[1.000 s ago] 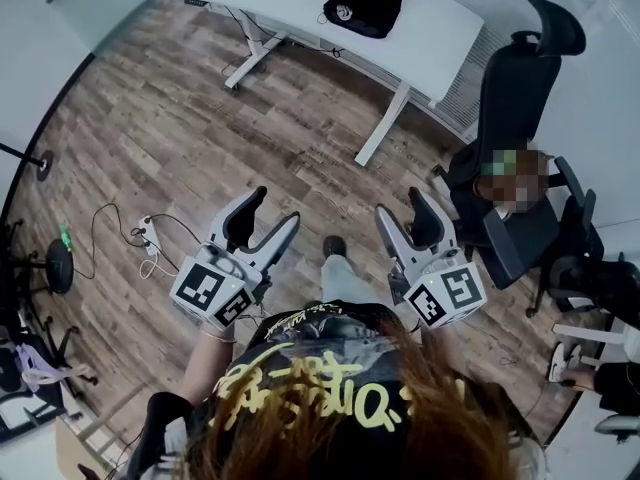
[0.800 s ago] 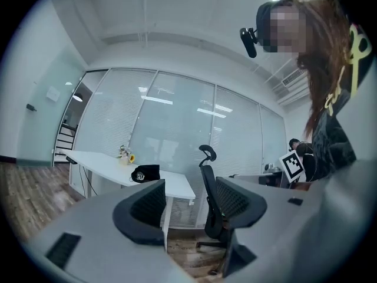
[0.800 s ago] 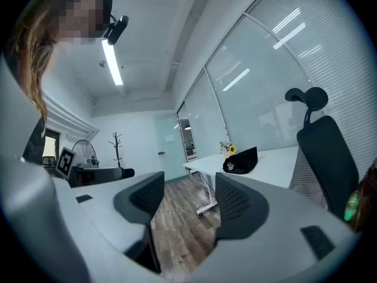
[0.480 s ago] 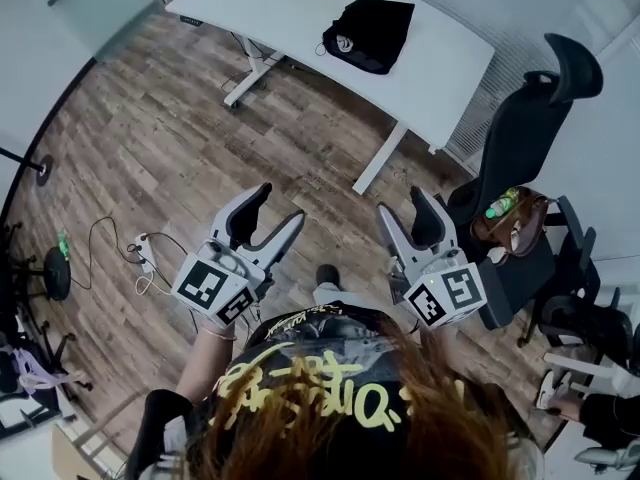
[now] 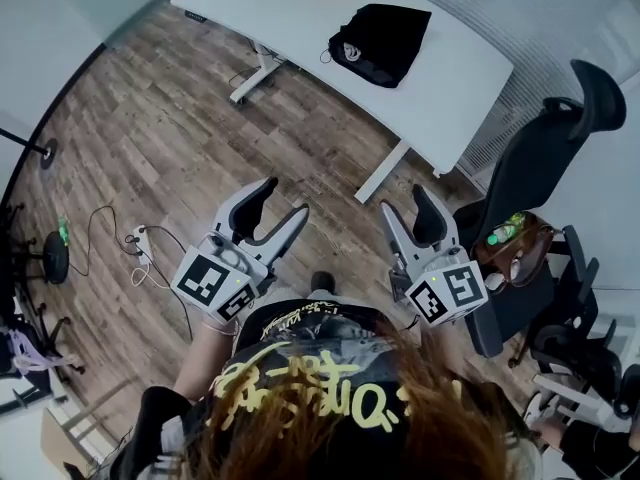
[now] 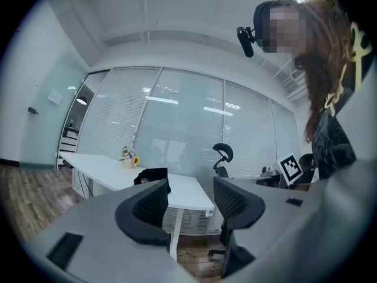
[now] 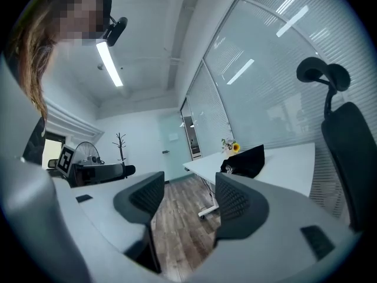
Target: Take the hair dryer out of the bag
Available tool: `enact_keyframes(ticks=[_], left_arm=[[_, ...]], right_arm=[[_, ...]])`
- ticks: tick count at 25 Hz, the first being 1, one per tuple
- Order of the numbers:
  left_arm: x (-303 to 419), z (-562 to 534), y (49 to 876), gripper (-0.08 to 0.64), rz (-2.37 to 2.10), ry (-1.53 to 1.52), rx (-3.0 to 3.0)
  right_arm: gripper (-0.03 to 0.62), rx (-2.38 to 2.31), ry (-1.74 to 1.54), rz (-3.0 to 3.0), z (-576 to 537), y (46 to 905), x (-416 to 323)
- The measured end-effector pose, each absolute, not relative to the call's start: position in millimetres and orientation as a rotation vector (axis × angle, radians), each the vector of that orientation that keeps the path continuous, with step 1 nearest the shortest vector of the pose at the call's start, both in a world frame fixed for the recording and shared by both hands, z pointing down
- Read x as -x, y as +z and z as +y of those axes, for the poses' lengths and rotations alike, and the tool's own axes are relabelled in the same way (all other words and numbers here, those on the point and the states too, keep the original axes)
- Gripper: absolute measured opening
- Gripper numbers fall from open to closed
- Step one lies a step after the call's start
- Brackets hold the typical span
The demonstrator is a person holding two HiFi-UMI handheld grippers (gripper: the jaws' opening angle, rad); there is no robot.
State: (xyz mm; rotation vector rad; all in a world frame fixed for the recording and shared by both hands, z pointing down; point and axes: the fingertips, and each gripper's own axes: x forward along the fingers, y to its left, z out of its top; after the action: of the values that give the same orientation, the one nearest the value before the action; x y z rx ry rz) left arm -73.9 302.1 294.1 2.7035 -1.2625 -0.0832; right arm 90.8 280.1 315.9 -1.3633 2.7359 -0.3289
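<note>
Having been carried closer to the white table (image 5: 290,18), where the black bag (image 5: 380,40) lies, hair dryer unseen, the left gripper (image 5: 284,196) (jaws just narrowed slightly) and right gripper (image 5: 406,200) are held wide-jawed and empty, well short of it.

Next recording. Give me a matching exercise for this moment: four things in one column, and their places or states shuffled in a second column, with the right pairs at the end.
Column one
1. black bag
2. brown handbag
3. power strip
4. right gripper

Column two
A. lying on the wooden floor with its cord
B. lying on the white table
C. jaws apart, nothing between them
D. resting on an office chair

Pairs: 1-B, 2-D, 3-A, 4-C
</note>
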Motion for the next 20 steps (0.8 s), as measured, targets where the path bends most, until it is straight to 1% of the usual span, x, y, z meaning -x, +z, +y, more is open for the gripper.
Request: enact_keyframes(ticks=[5,16,20], left_arm=[[77.7,298.6,310.6,0.212,-1.272,0.047,-2.691],[76.6,273.2,297.7,0.209,-1.286,-0.007,-2.713],[85.1,274.8,306.5,0.209,-1.305,0.010,-2.674]], right_arm=[[0.254,1.316,-0.388,2.748,269.5,326.4,-81.3],[0.254,1.310,-0.358,2.760,249.1,318.6,-80.8],[0.254,1.294,-0.385,2.766,247.8,323.7,-74.5]])
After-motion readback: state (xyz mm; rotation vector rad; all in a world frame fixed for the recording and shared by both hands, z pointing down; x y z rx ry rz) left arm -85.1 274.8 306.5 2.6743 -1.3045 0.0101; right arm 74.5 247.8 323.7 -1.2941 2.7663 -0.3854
